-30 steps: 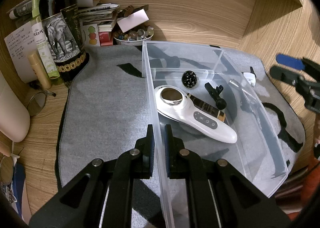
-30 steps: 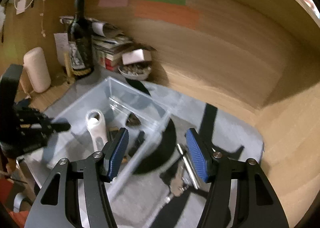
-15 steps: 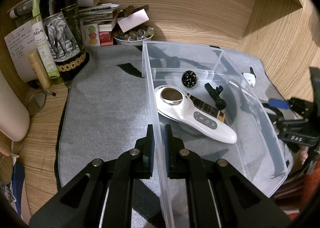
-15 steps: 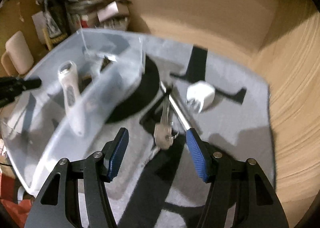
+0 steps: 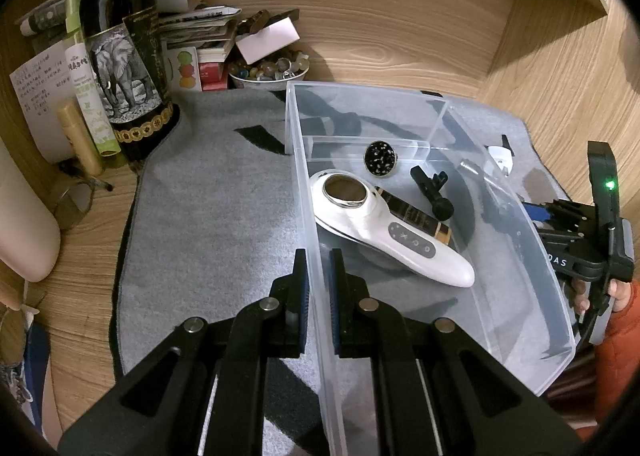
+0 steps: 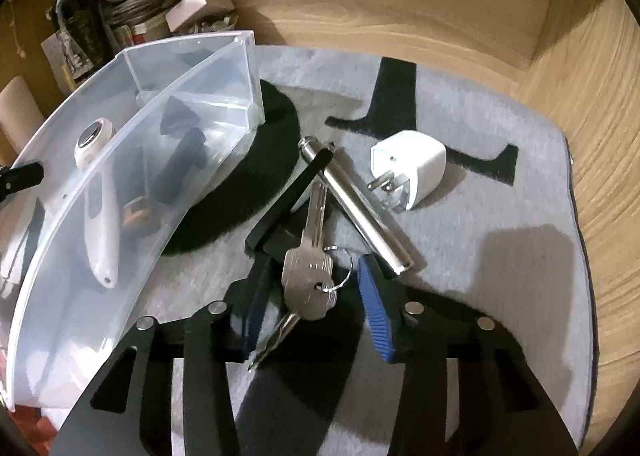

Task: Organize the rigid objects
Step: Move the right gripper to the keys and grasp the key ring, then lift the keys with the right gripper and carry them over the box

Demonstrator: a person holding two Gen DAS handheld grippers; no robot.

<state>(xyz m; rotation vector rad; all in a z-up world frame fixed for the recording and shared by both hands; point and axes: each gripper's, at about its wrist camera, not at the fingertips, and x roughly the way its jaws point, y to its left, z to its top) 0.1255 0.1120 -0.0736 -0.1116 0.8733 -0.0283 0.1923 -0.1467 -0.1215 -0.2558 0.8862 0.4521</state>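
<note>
My left gripper [image 5: 318, 288] is shut on the near side wall of a clear plastic bin [image 5: 440, 124]. Inside the bin lie a white handheld device [image 5: 384, 232], a black speckled disc [image 5: 379, 158], a black clip [image 5: 432, 192] and a dark brown tube [image 5: 416, 218]. On the grey mat [image 6: 480, 236] to the right of the bin [image 6: 192, 80], my right gripper [image 6: 312, 262] hangs low over a bunch of silver keys [image 6: 308, 280]. Its jaws are closing, with the keys between the blue pads and a gap on each side. A metal cylinder [image 6: 356, 208] and a white charger plug [image 6: 416, 168] lie just beyond.
A dark wine bottle [image 5: 124, 56], stacked papers and a bowl of beads [image 5: 268, 72] crowd the back left corner. Wooden walls close in the back and right. A black strap [image 6: 296, 192] lies under the keys. A person's hand [image 5: 616, 292] holds the right gripper.
The right gripper has come down from above the bin to the mat and now straddles the keys with narrower jaws. The left gripper has kept still on the bin wall.
</note>
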